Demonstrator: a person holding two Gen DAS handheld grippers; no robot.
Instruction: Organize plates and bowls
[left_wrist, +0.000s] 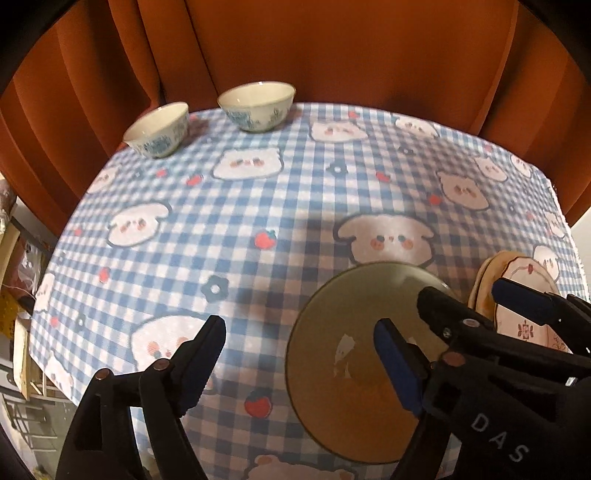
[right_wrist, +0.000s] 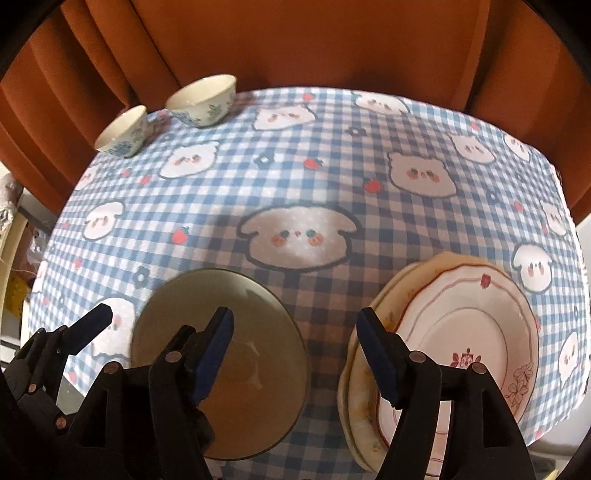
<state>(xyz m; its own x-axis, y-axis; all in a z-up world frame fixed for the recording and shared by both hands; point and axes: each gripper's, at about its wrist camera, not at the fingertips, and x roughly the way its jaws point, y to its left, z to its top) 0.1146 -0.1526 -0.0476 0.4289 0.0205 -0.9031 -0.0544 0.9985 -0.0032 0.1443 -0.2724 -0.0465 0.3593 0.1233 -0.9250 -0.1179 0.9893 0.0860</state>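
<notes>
Checked tablecloth before rust curtains; both tools open, holding nothing.

Left gripper and right gripper hover with fingers apart. The glass plate lies beneath both; the plate stack sits by the right gripper's right finger; two bowls stand far ahead. Judged step: gathering plates; next, a rim grasp on the glass plate. Only the right view shows the stack's layers.

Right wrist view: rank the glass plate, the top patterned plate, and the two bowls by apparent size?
1. top patterned plate and glass plate: look alike, both near the camera, unranked.
2. larger bowl.
3. smaller bowl.
The bowls sit far back, so they look shrunken.
</notes>
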